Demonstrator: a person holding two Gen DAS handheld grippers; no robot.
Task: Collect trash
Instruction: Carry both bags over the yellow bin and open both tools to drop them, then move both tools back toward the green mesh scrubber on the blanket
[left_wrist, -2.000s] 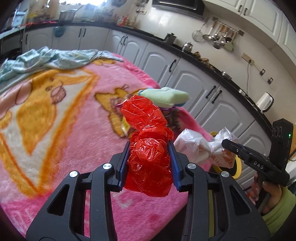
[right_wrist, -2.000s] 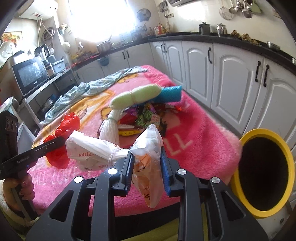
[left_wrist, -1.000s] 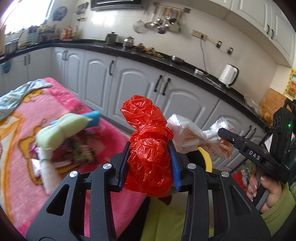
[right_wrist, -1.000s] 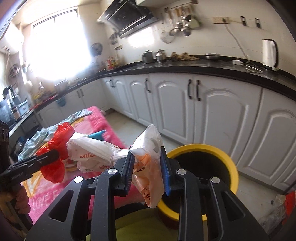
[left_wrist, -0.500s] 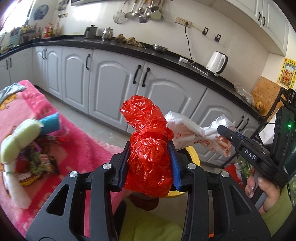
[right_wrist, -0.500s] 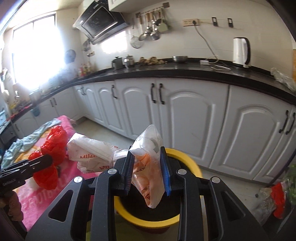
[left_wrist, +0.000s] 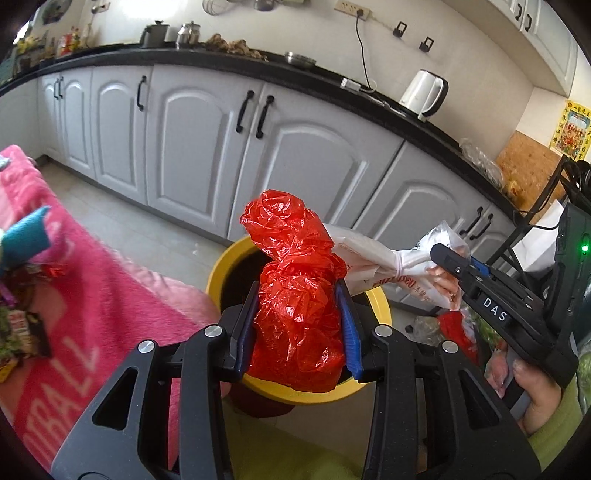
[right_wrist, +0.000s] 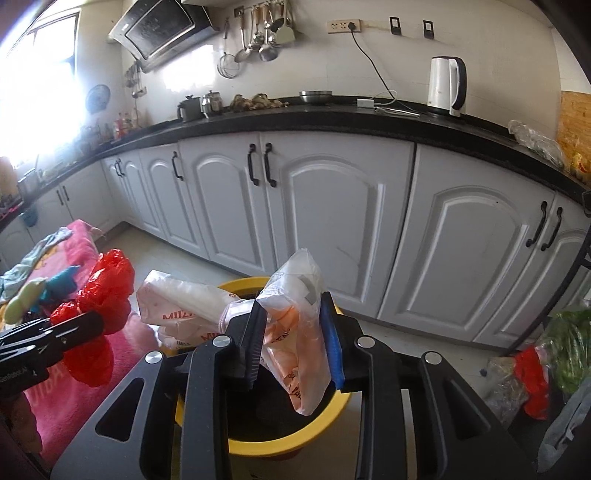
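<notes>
My left gripper (left_wrist: 297, 295) is shut on a crumpled red plastic bag (left_wrist: 291, 243), held above the near rim of a yellow bin (left_wrist: 218, 273) with a dark inside. In the right wrist view my right gripper (right_wrist: 291, 306) hangs over the mouth of the bin (right_wrist: 240, 283). A knotted white plastic bag with orange print (right_wrist: 295, 332) is between its pads, and the jaws are opening. The white bag's other lobe (left_wrist: 369, 254) sticks out toward the red bag. A hand in a green sleeve (left_wrist: 535, 406) holds the right gripper.
A pink blanket (left_wrist: 92, 295) with wrappers (left_wrist: 14, 314) on it lies left of the bin. White cabinets (right_wrist: 332, 221) under a black counter run behind it. Filled plastic bags (right_wrist: 532, 380) sit on the floor at the right, beside a black metal frame (right_wrist: 576, 280).
Both grippers have swung away from the pink blanket and sunk toward the yellow bin, which now lies right under both bags. The right jaws stand slightly wider around the white bag.
</notes>
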